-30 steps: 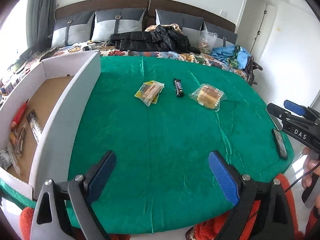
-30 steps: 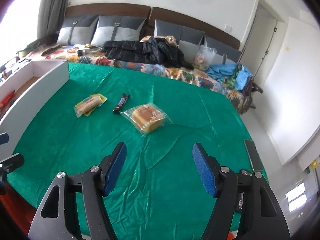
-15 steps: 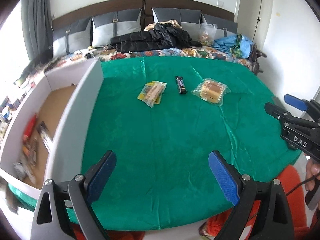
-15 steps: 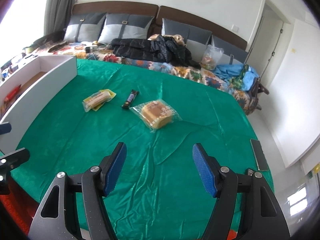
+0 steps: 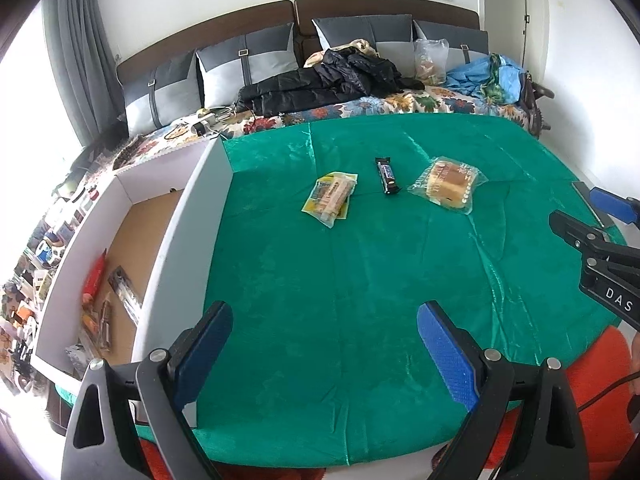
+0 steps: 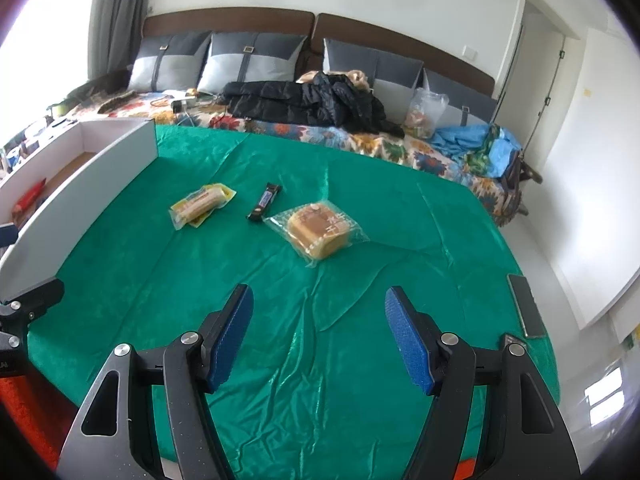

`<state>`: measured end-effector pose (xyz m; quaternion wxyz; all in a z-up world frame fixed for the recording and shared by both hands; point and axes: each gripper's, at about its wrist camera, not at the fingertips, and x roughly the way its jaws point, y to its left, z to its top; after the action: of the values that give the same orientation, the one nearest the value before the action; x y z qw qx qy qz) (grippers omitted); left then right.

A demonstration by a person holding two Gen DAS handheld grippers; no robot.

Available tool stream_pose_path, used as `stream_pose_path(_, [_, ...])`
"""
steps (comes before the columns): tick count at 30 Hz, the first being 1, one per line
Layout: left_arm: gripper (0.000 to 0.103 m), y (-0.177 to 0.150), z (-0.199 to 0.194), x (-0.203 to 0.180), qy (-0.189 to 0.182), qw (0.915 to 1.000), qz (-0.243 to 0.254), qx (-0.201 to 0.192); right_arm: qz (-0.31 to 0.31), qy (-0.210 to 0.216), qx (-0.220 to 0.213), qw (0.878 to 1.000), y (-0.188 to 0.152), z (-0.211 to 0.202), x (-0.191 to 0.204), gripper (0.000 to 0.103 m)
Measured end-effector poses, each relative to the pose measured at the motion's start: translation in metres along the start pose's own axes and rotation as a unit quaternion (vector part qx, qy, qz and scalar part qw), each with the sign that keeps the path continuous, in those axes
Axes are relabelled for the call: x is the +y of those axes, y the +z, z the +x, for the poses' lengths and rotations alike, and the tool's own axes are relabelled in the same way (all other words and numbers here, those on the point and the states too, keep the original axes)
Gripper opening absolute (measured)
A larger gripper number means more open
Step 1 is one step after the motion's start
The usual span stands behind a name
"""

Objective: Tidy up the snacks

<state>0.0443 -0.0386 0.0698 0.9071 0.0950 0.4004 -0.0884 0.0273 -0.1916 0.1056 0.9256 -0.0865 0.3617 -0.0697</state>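
Note:
Three snacks lie on the green cloth (image 5: 340, 280): a yellow wafer pack (image 5: 331, 197) (image 6: 201, 203), a dark chocolate bar (image 5: 387, 175) (image 6: 265, 201) and a clear-wrapped cake (image 5: 449, 183) (image 6: 318, 228). My left gripper (image 5: 325, 344) is open and empty above the near part of the cloth. My right gripper (image 6: 319, 332) is open and empty, nearer the cake; it also shows at the right edge of the left wrist view (image 5: 592, 220). A white box (image 5: 168, 240) (image 6: 80, 192) on the left holds several snacks, among them a red pack (image 5: 95, 276).
A phone (image 6: 526, 306) lies on the cloth's right edge. Behind the cloth a bed carries a black jacket (image 5: 320, 80), pillows, a plastic bag (image 6: 426, 114) and blue cloth (image 6: 476, 144). A cluttered shelf is far left.
Both grippers have risen and tilted, so the views have shifted; the snacks sit a little lower and nearer in both. Nothing on the cloth has moved.

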Motion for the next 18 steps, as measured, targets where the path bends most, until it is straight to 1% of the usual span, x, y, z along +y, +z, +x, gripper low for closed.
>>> stream_pose_path(2, [0.093,0.0,0.0,0.002,0.004,1.0,-0.002,-0.001,-0.004,0.001,0.001,1.0,0.0,0.001,0.003,0.072])
stream_pose_path(4, [0.093,0.0,-0.001,0.007,0.016,0.9998,-0.008,-0.003,-0.009,0.002,0.001,1.0,0.0,0.002,0.006,0.072])
stream_pose_path(7, [0.093,0.003,-0.005,0.018,0.037,0.999,-0.021,-0.014,-0.015,0.002,0.002,1.0,0.0,0.003,0.01,0.072])
stream_pose_path(9, [0.093,0.006,-0.011,0.031,0.059,0.9972,-0.036,-0.03,-0.016,0.003,0.004,1.0,0.0,0.004,0.012,0.072])
stream_pose_path(11, [0.093,0.01,-0.018,0.044,0.069,0.9953,-0.054,-0.041,-0.018,0.005,0.006,1.0,-0.001,0.006,0.013,0.072])
stream_pose_path(12, [0.093,0.013,-0.023,0.056,0.073,0.9933,-0.074,-0.049,-0.018,0.005,0.007,1.0,-0.001,0.006,0.014,0.072])
stream_pose_path(16, [0.093,0.022,-0.035,0.089,0.079,0.9862,-0.128,-0.069,-0.019,0.007,0.008,1.0,-0.001,0.009,0.016,0.072])
stream_pose_path(18, [0.093,0.026,-0.039,0.099,0.088,0.9835,-0.139,-0.076,-0.019,0.009,0.01,1.0,0.0,0.011,0.017,0.072])
